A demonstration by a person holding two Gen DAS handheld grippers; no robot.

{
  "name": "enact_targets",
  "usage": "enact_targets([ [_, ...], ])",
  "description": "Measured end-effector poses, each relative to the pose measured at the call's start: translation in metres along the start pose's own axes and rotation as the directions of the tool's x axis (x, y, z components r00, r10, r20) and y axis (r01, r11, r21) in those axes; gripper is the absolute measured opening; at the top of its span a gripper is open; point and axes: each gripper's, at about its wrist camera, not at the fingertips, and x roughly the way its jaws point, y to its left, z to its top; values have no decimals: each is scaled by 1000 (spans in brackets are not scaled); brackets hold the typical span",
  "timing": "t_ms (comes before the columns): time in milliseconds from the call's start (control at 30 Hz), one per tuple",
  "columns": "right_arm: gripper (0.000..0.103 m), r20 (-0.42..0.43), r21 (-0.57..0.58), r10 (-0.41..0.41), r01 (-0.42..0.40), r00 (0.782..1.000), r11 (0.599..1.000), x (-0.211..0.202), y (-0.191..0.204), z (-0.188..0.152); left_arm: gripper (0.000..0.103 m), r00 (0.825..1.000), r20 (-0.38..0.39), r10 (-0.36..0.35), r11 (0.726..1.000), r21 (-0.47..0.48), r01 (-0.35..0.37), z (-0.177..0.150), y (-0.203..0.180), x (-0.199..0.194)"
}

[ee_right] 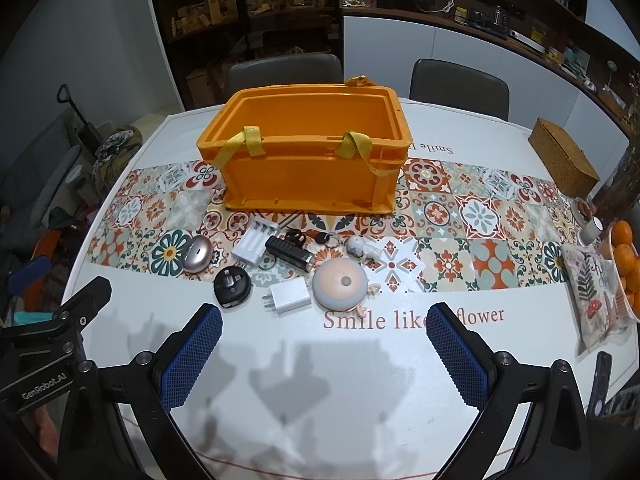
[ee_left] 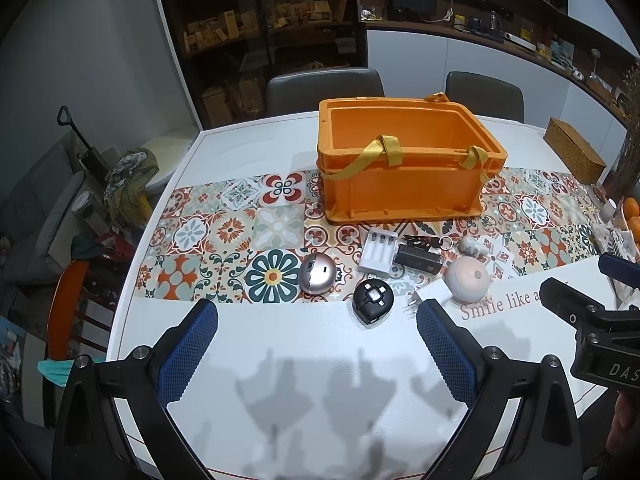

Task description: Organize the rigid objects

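Observation:
An orange crate (ee_left: 404, 184) (ee_right: 308, 176) with yellow straps stands mid-table. In front of it lie a white battery charger (ee_left: 378, 252) (ee_right: 253, 244), a black box-shaped device (ee_left: 418, 258) (ee_right: 290, 254), keys (ee_right: 316, 237), a silver round gadget (ee_left: 317, 273) (ee_right: 197, 253), a black round cable reel (ee_left: 373, 302) (ee_right: 232, 286), a white plug adapter (ee_left: 430, 294) (ee_right: 288, 297), a pink round gadget (ee_left: 467, 279) (ee_right: 340, 280) and a small white figure (ee_right: 360, 247). My left gripper (ee_left: 317, 312) and right gripper (ee_right: 325, 316) hover open near the table's front, holding nothing.
A woven box (ee_right: 564, 156) sits at the far right. Oranges (ee_right: 624, 252), a printed pouch (ee_right: 592, 292) and a phone (ee_right: 600, 380) lie along the right edge. Two grey chairs (ee_right: 284, 68) stand behind the table; clutter fills the floor at left.

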Motion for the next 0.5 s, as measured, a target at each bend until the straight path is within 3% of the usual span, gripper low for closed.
enact_targets([
  [500, 103, -5, 1, 3, -3, 1000, 1000, -1, -3, 2, 102, 1000, -1, 0, 1000, -4, 0, 0, -1, 0],
])
